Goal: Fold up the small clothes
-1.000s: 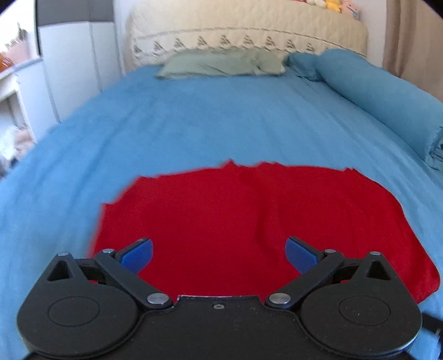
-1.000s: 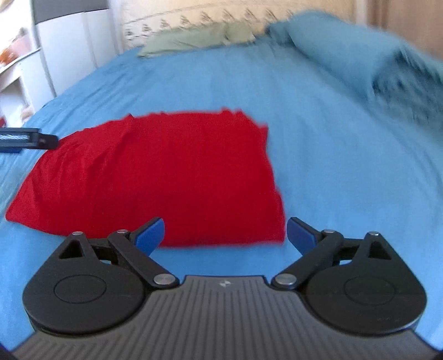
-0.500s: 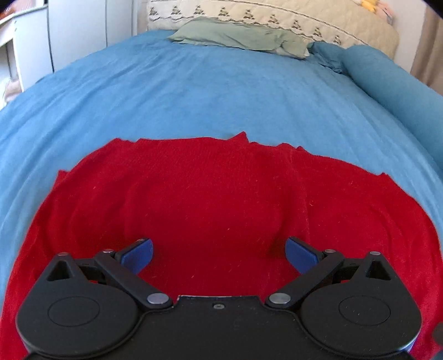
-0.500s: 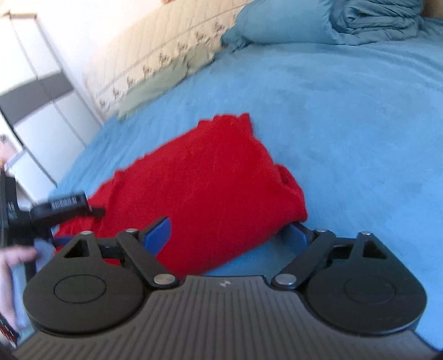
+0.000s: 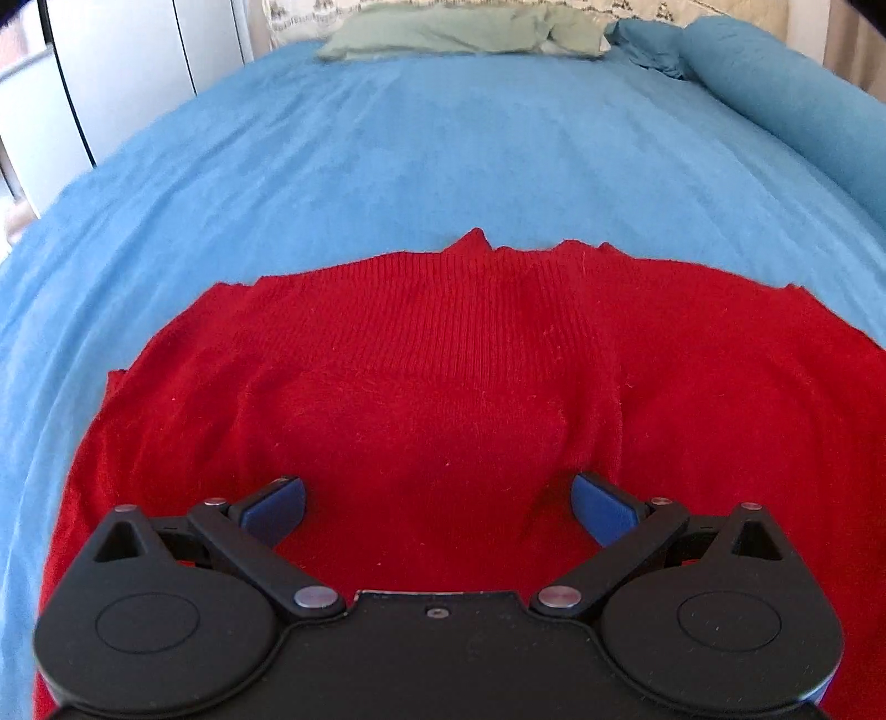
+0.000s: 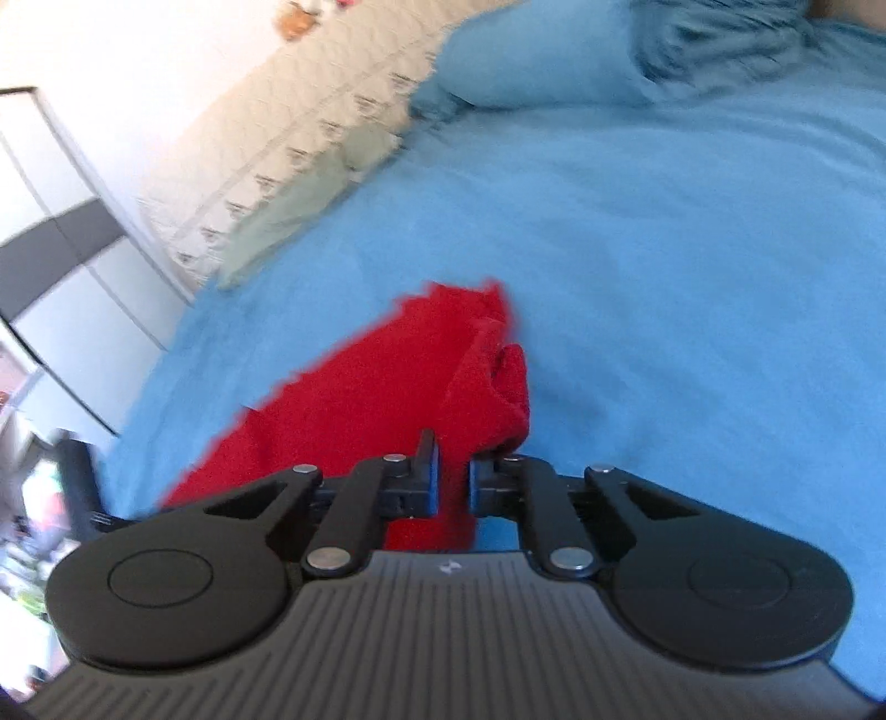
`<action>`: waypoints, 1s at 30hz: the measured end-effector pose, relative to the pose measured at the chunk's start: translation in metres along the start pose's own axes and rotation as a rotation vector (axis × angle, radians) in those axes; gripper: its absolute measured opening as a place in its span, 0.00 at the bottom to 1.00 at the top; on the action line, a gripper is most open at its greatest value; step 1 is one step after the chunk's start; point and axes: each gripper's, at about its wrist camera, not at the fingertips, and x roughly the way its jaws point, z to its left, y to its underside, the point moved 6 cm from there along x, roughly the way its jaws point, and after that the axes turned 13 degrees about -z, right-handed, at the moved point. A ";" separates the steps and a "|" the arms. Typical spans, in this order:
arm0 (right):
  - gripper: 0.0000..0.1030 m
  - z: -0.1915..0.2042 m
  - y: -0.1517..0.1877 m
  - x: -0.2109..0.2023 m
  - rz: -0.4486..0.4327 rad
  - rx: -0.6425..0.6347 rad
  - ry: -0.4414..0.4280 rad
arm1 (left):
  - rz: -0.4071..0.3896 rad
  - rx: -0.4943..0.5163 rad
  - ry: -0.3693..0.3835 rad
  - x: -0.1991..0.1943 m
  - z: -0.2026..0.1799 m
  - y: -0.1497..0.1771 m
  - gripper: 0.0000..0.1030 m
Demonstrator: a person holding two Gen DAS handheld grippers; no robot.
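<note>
The right tool (image 6: 454, 482) is closing now where half a second ago its jaws were standing wide apart beside the red garment (image 5: 443, 399): the two fingers are pinching a bunched edge of the cloth between them, and the whole view is tilting over. The left tool (image 5: 437, 507) is pushing in lower over the garment than before, jaws still spread wide, gripping nothing, the knit filling the gap between its blue pads (image 5: 274, 507).

Taking the bed (image 5: 387, 166) as the landmark and working down in size: its blue cover is spreading out to the pale headboard (image 6: 310, 138) at the far end, a blue bolster (image 5: 786, 111) is running along the bed's right side, and a green pillow (image 5: 454, 39) is lying flat at the head. The red garment is lying on the foot half of the bed, well apart from the pillow.

On progress, this is looking like an early-to-middle stage. The garment is reading as already doubled into a broad slab, though the layers are hard to count. The right tool is gathering its corner, so a further fold is probably starting; the left tool has yet to take hold, and the folding over and smoothing are still left.

The garment itself is a bright red ribbed knit, soft and slightly fuzzy, puckering into shallow creases near the left tool, with a ragged, wavy far edge and a small peak toward the headboard. At the right tool it is bunching into a thick rolled lump.
</note>
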 end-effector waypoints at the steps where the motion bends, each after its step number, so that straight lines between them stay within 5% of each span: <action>1: 0.24 0.016 -0.006 0.001 -0.004 -0.003 -0.029 | 0.007 -0.005 0.002 -0.006 0.007 -0.003 1.00; 7: 0.23 0.155 -0.007 0.004 -0.011 -0.142 -0.316 | -0.013 -0.024 0.052 -0.059 0.100 -0.009 1.00; 13: 0.22 0.269 0.092 -0.017 0.124 -0.405 -0.656 | -0.006 0.049 -0.128 -0.095 0.207 0.032 1.00; 19: 0.22 0.260 0.202 0.009 0.322 -0.542 -0.589 | 0.060 0.008 -0.170 -0.099 0.259 0.084 1.00; 25: 0.28 0.271 0.215 -0.002 0.293 -0.688 -0.624 | 0.014 -0.060 -0.143 -0.109 0.265 0.088 1.00; 27: 0.58 0.273 0.215 -0.011 0.290 -0.759 -0.642 | -0.009 -0.084 -0.131 -0.120 0.269 0.084 1.00; 30: 0.73 0.270 0.206 -0.036 0.238 -0.782 -0.677 | -0.060 -0.123 -0.065 -0.138 0.262 0.069 1.00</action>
